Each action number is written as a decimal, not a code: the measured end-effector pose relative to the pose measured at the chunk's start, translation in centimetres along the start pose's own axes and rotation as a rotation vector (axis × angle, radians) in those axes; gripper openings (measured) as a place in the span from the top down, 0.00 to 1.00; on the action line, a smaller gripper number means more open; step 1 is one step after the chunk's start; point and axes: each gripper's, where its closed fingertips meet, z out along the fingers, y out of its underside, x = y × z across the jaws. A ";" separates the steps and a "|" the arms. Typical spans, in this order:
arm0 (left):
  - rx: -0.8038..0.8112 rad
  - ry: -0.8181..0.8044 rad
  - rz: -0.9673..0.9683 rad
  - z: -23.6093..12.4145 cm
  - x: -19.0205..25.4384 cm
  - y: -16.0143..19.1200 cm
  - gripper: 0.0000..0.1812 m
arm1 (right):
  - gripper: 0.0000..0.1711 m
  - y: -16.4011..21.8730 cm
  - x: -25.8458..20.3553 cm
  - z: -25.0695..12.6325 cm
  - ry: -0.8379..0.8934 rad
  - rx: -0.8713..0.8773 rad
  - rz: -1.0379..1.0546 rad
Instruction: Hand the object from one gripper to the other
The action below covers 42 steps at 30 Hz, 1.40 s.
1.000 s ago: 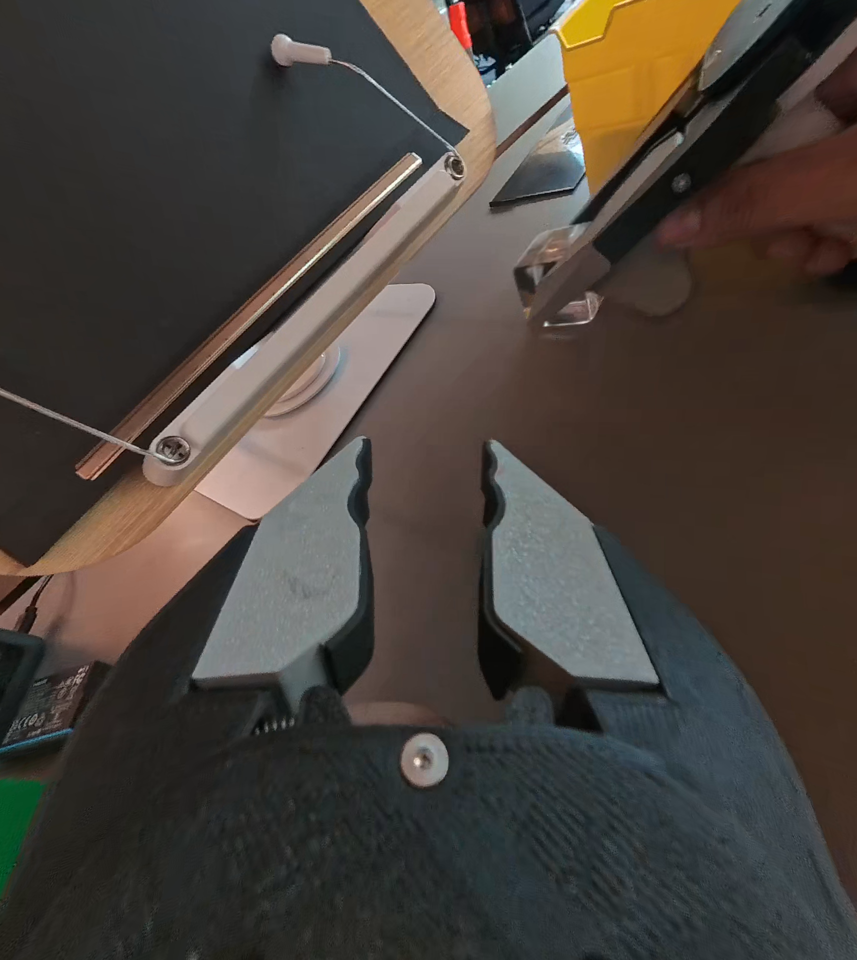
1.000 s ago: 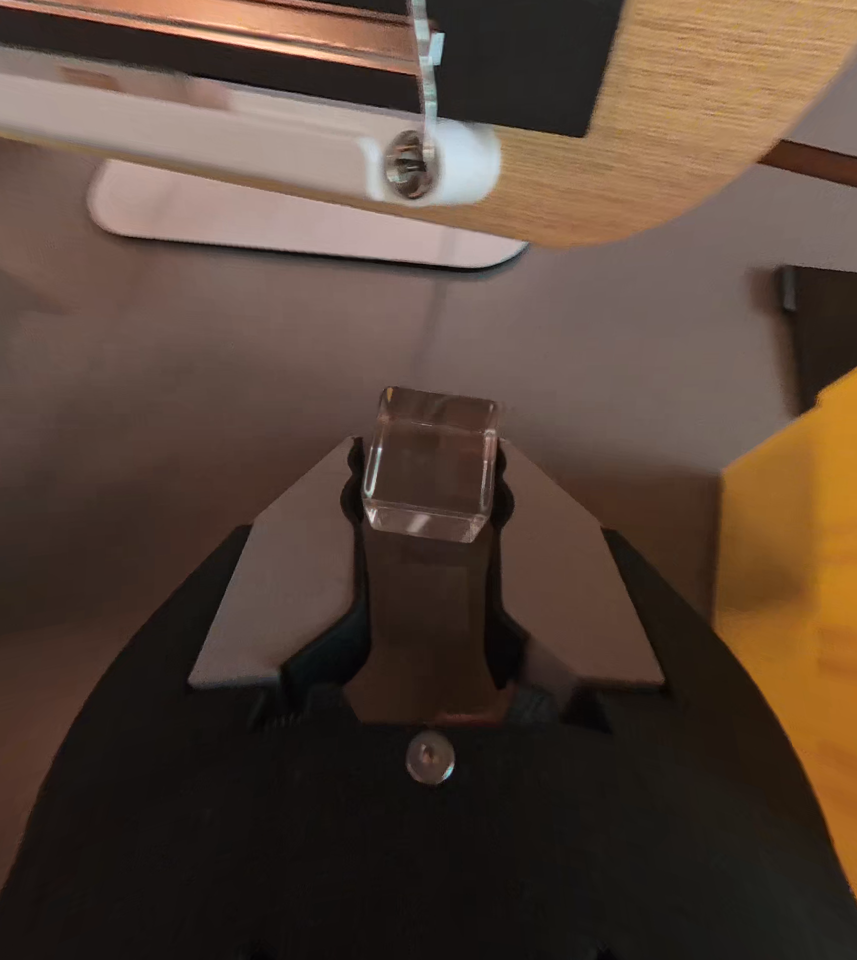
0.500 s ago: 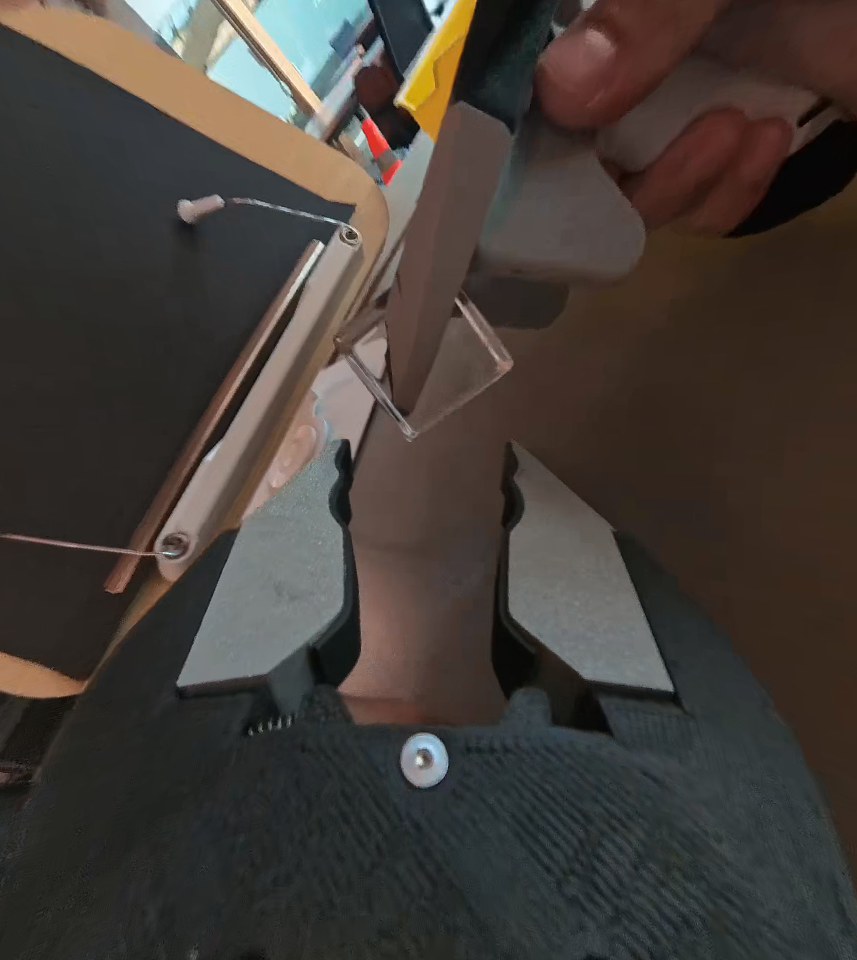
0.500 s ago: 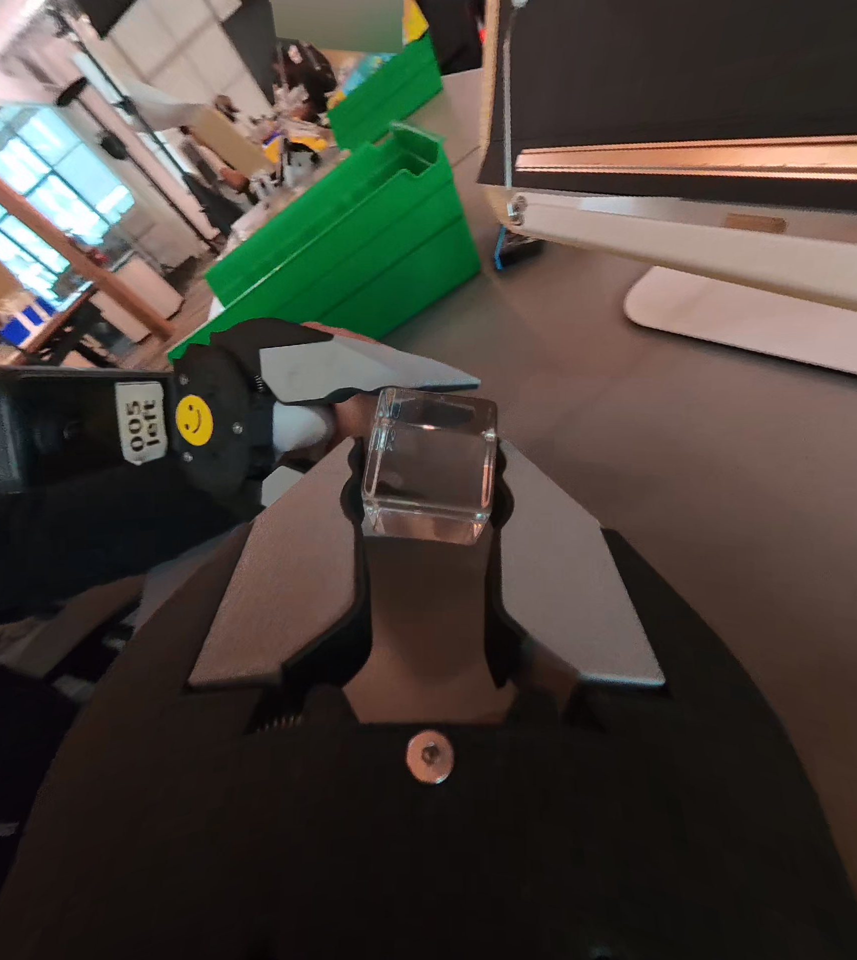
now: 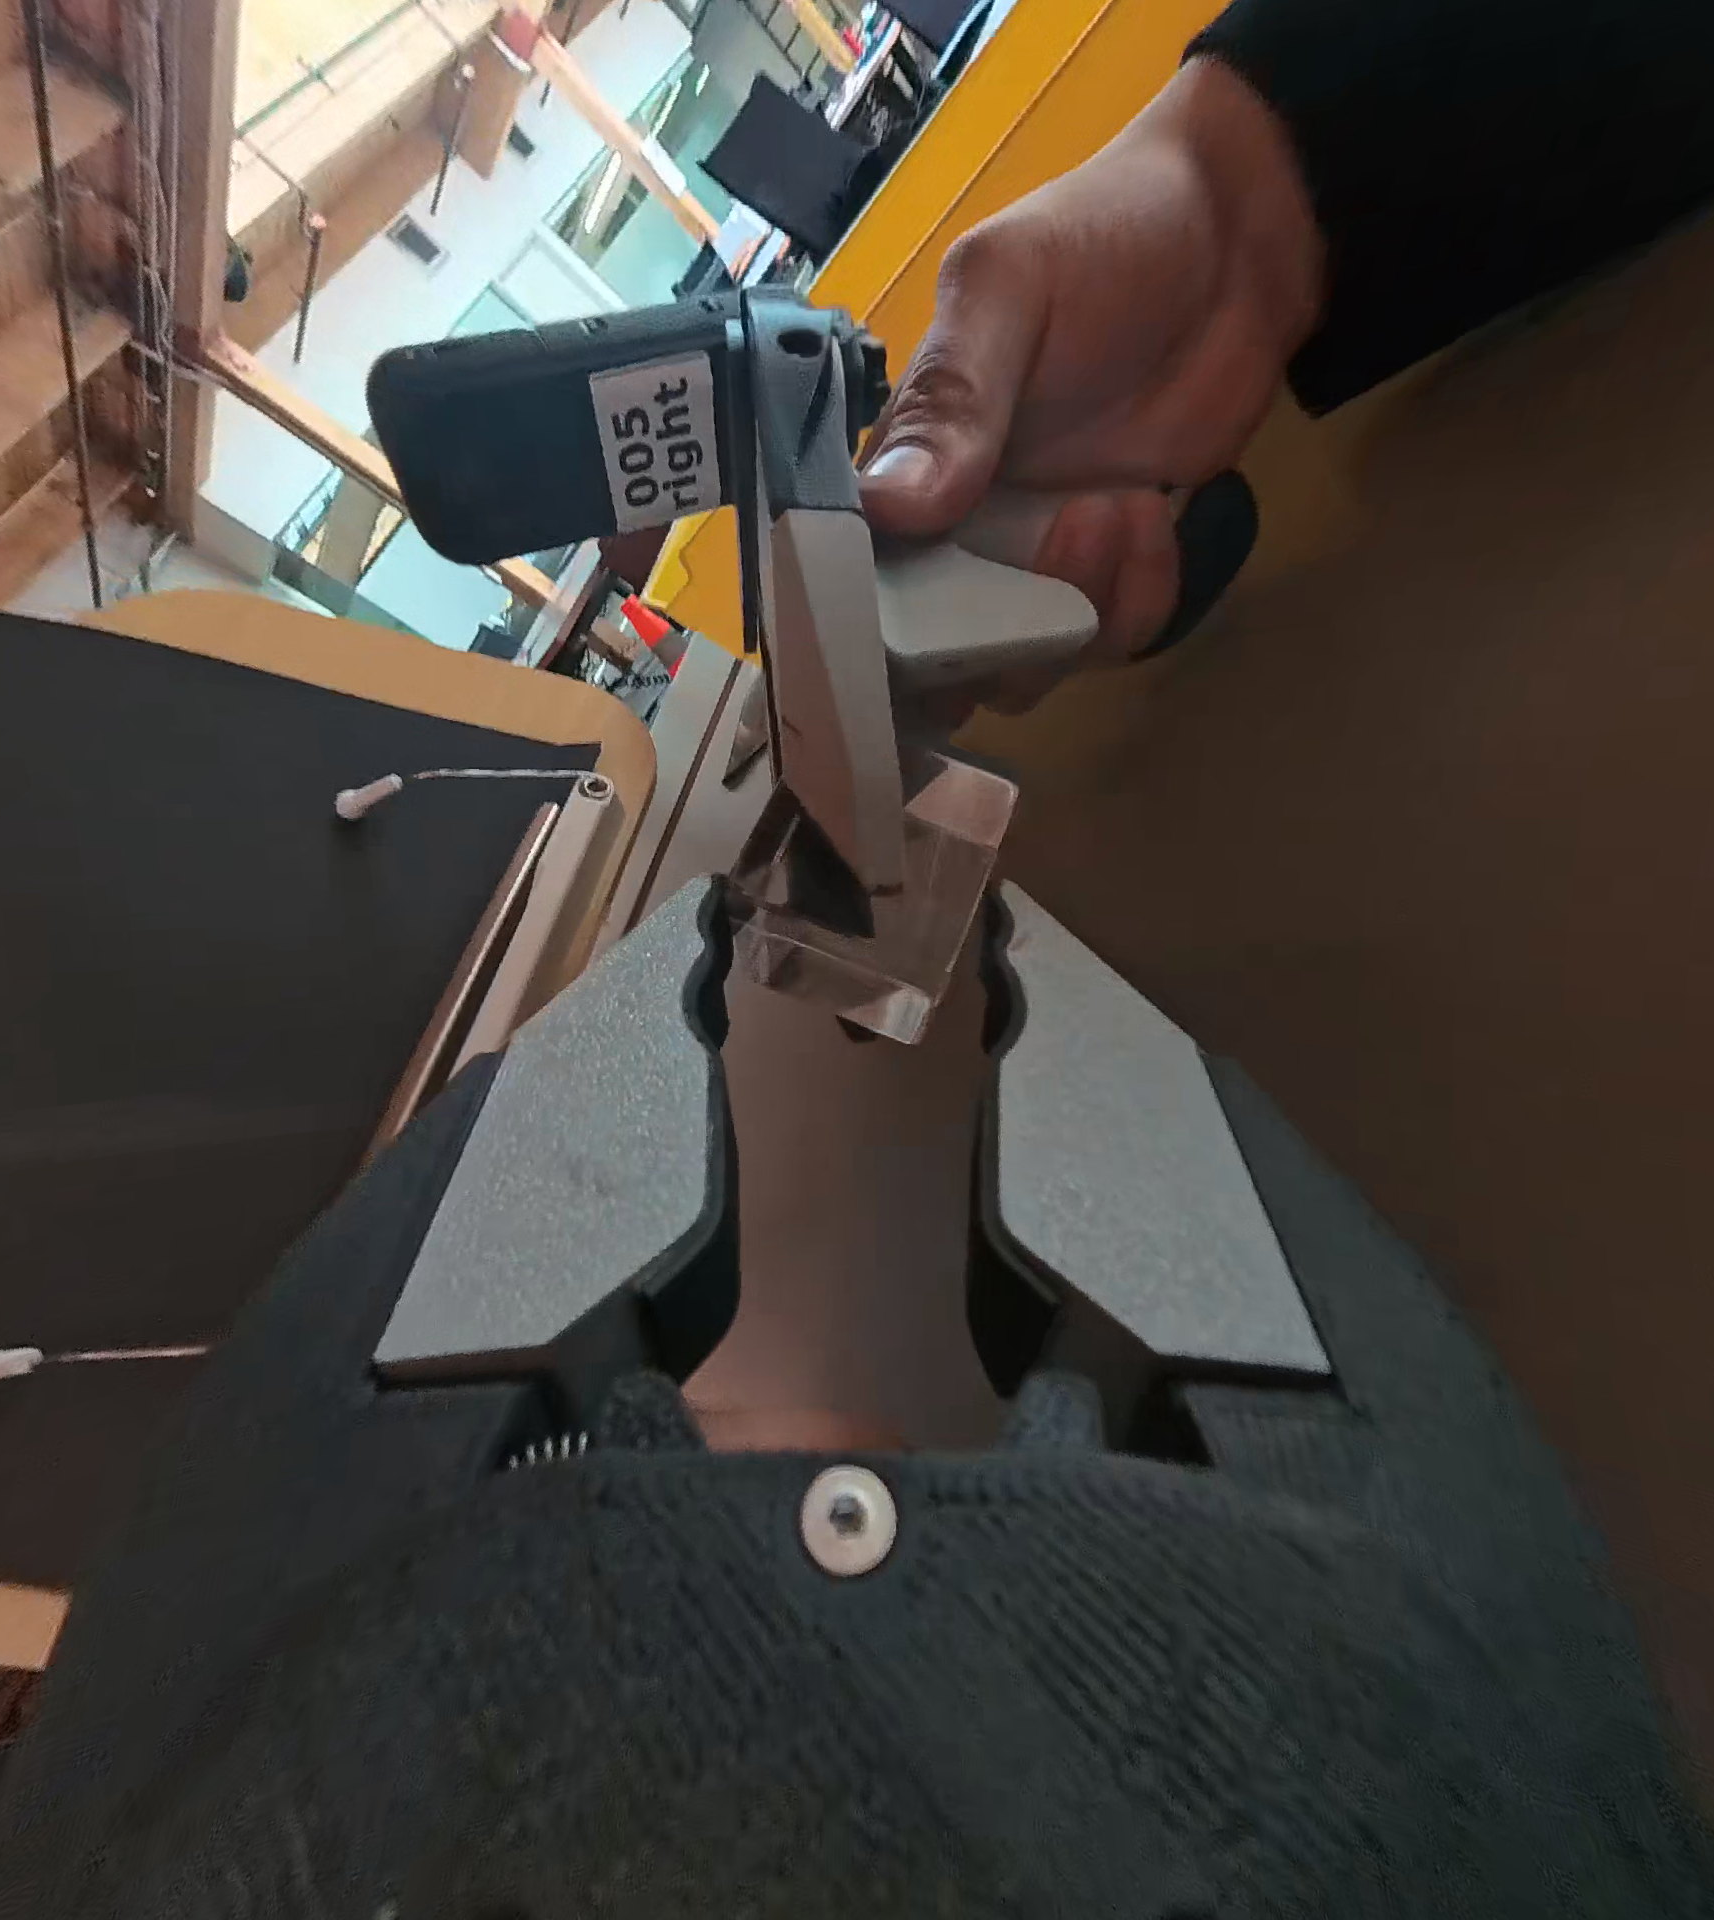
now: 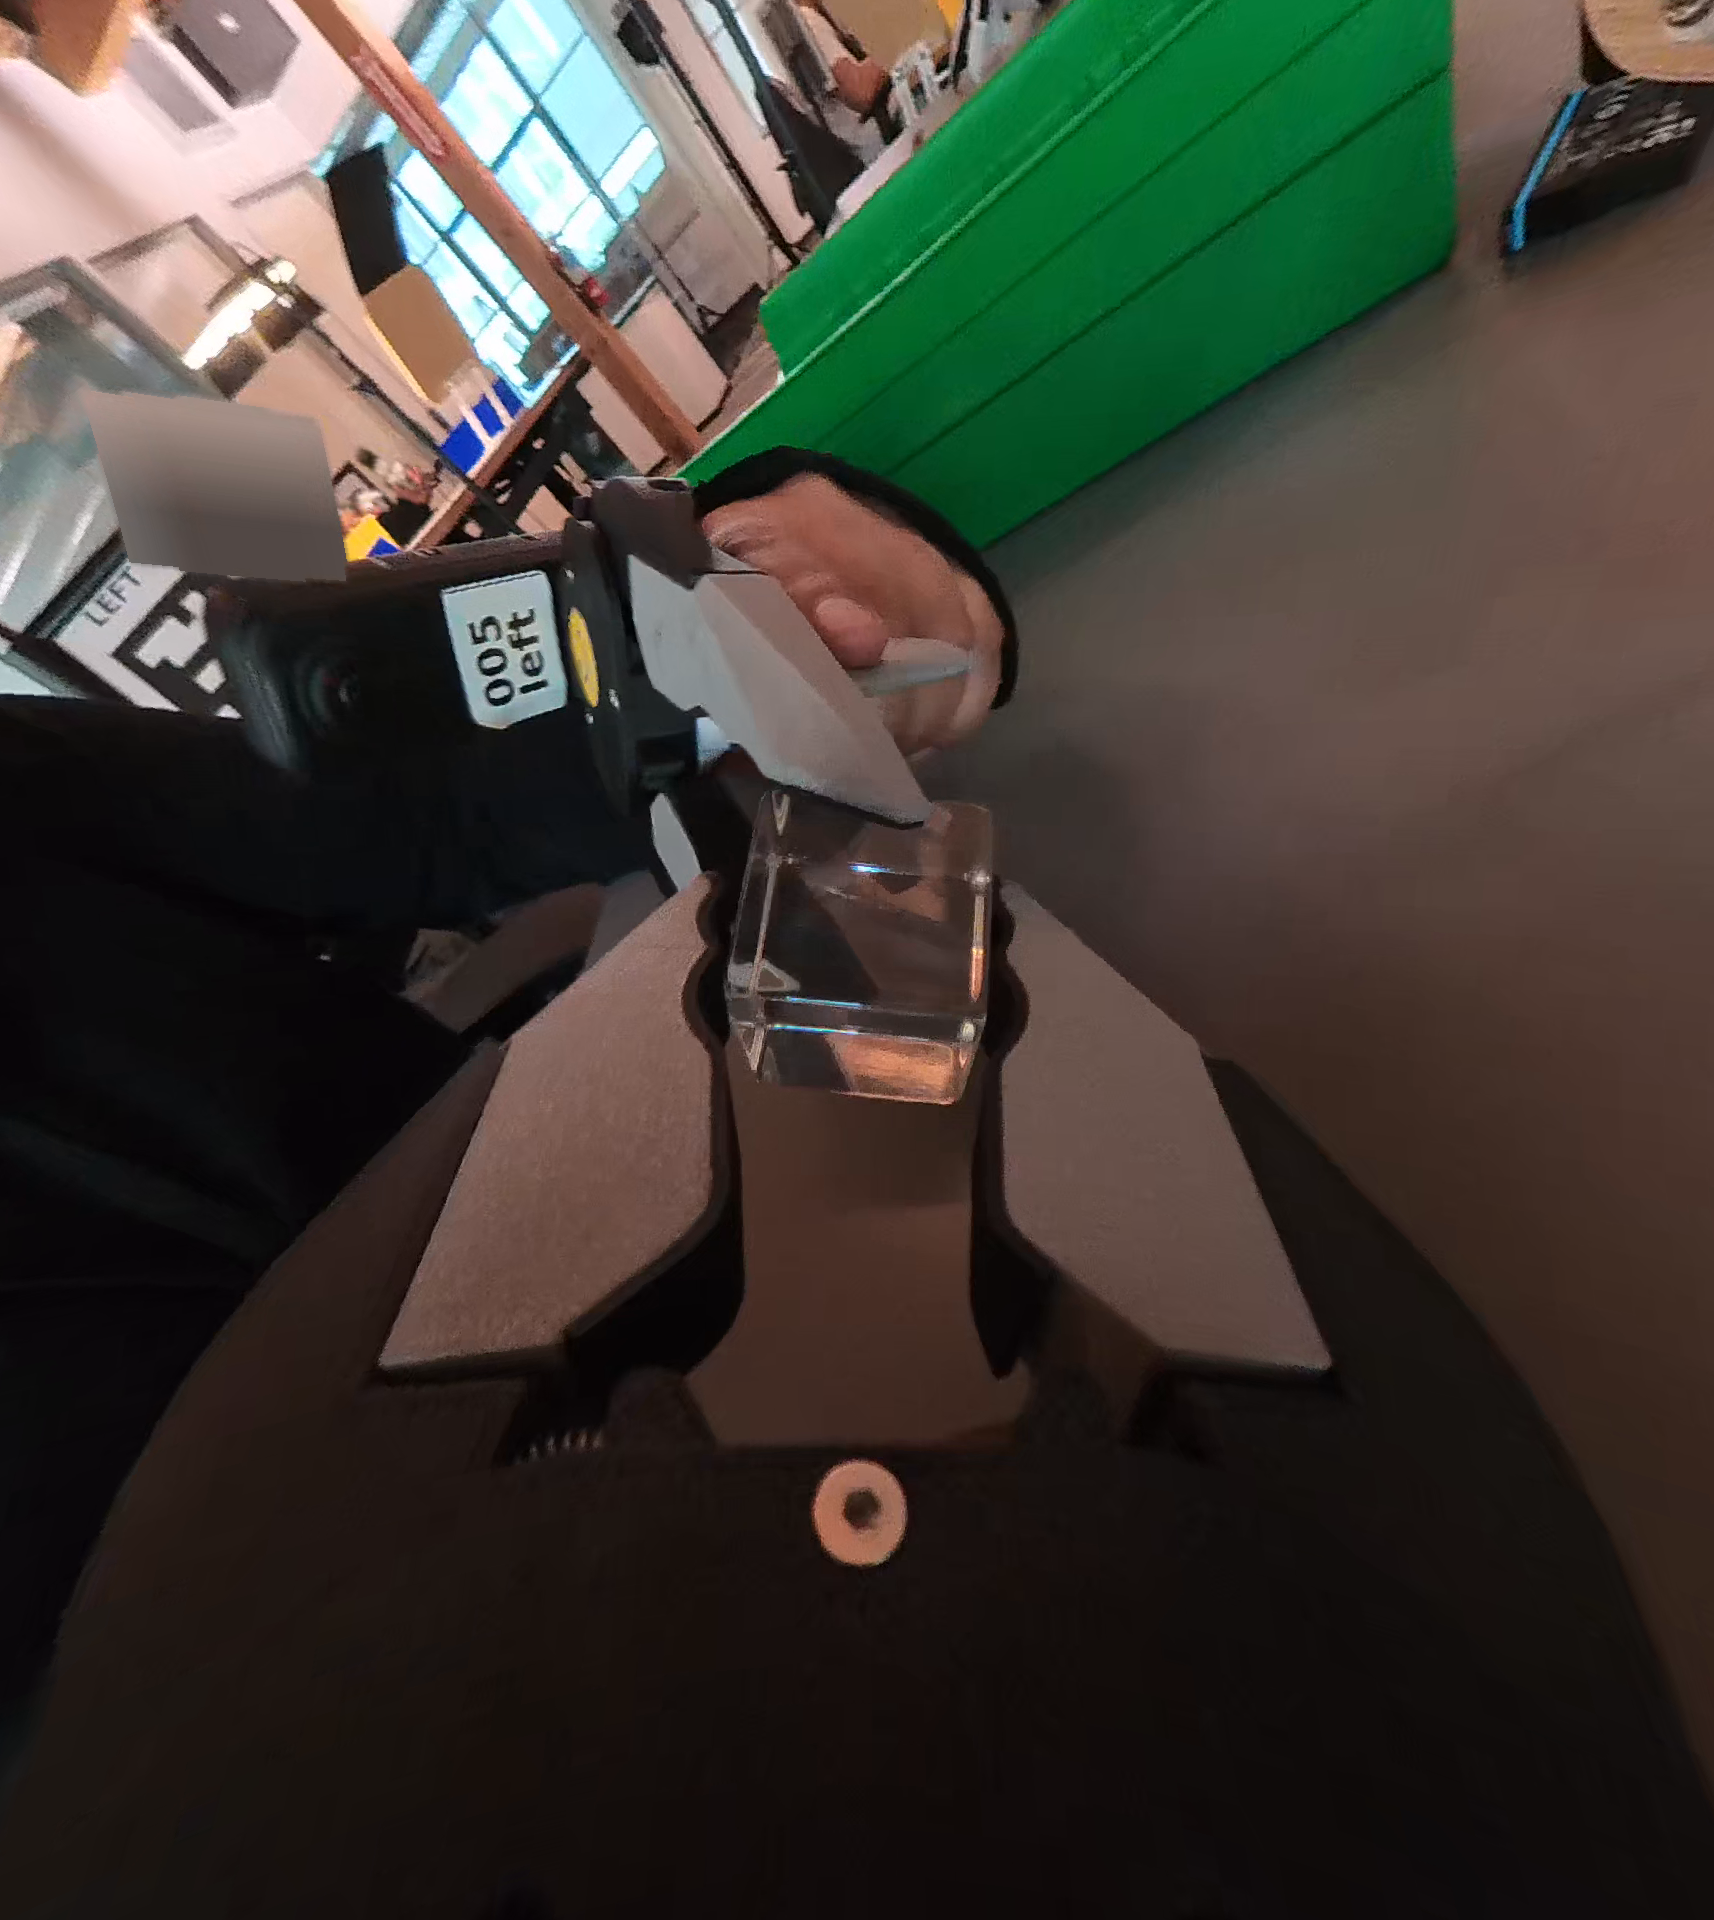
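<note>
A clear cube [image 6: 858,966] is clamped between the tips of my right gripper [image 6: 858,935], which is shut on it. In the left wrist view the same cube [image 5: 936,894] sits between the tips of my left gripper [image 5: 853,956], whose jaws have closed to the cube's width and touch both its sides. The right gripper's finger [image 5: 832,707] comes down onto the cube from above, held by a hand [image 5: 1092,343]. In the right wrist view one left finger [image 6: 780,707] lies on the cube's top far edge; the other is hidden.
A book stand with a black board and wooden rim [image 5: 209,987] stands to the left. A yellow bin [image 5: 946,208] is behind the hand. Stacked green bins [image 6: 1144,260] and a small black box [image 6: 1601,156] stand on the brown table [image 6: 1455,727].
Both grippers have risen off the table and come together. The cube, ahead of the left fingertips half a second ago, now sits between them, and the left jaws have narrowed onto it.
</note>
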 end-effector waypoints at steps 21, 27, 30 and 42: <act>0.015 -0.464 0.463 -2.0 -4.1 -5.2 0.75 | 0.74 -3.6 -4.3 -2.5 -0.075 0.219 -0.325; 0.029 -0.479 0.488 -2.5 -4.4 -5.2 0.75 | 0.75 -3.7 -3.8 -1.7 0.157 0.156 -0.538; 0.050 -0.514 0.548 -2.9 -4.7 -5.7 0.75 | 0.75 -4.1 -4.0 -1.7 0.242 0.148 -0.624; -0.047 -0.406 0.240 -1.5 -5.1 -1.8 0.77 | 0.76 -6.0 1.0 -4.3 0.968 0.010 -0.975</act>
